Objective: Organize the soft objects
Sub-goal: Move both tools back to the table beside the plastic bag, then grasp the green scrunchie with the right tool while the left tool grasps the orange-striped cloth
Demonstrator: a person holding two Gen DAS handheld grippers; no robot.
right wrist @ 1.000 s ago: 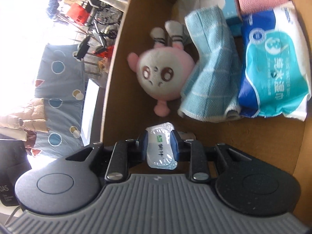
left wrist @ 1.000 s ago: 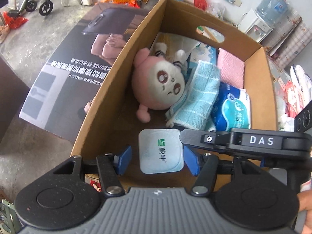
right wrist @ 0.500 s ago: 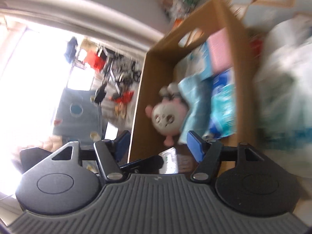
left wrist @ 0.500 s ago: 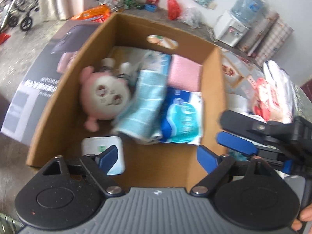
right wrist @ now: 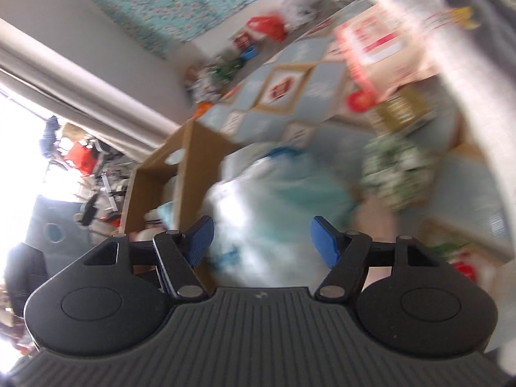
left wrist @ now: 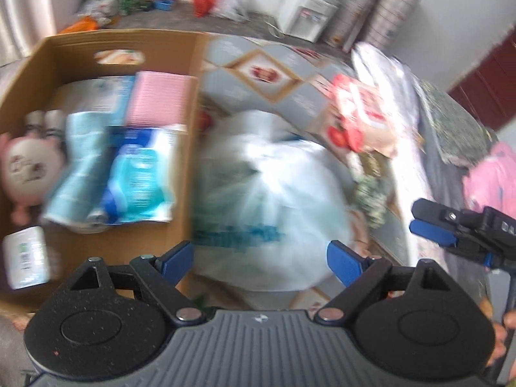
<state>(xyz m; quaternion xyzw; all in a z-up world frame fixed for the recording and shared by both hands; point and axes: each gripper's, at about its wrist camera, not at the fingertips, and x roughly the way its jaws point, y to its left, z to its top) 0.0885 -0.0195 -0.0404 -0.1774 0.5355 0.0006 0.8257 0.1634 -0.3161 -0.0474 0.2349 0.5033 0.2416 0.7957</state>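
Note:
The cardboard box (left wrist: pixel 190 148) stands at the left and holds a pink plush toy (left wrist: pixel 29 161), a light blue towel (left wrist: pixel 77 164), a blue wipes pack (left wrist: pixel 138 180), a pink cloth (left wrist: pixel 158 100) and a small white packet (left wrist: pixel 27 258). A large white and blue plastic bag (left wrist: pixel 267 200) lies right of the box, blurred. My left gripper (left wrist: pixel 259 258) is open above the bag's near side. My right gripper (right wrist: pixel 259 240) is open, also facing the bag (right wrist: pixel 267 206); it shows at the right in the left wrist view (left wrist: pixel 432 225).
A red and white package (left wrist: pixel 361 116) and folded bedding (left wrist: pixel 451 122) lie on the patterned cover (left wrist: pixel 264 74) to the right. A green patterned item (right wrist: pixel 396 174) sits beside the bag. A water dispenser (left wrist: pixel 309 13) stands by the far wall.
My right gripper let go of the small white packet, which now lies in the box, and opened. Both grippers swung right from the box to over the plastic bag.

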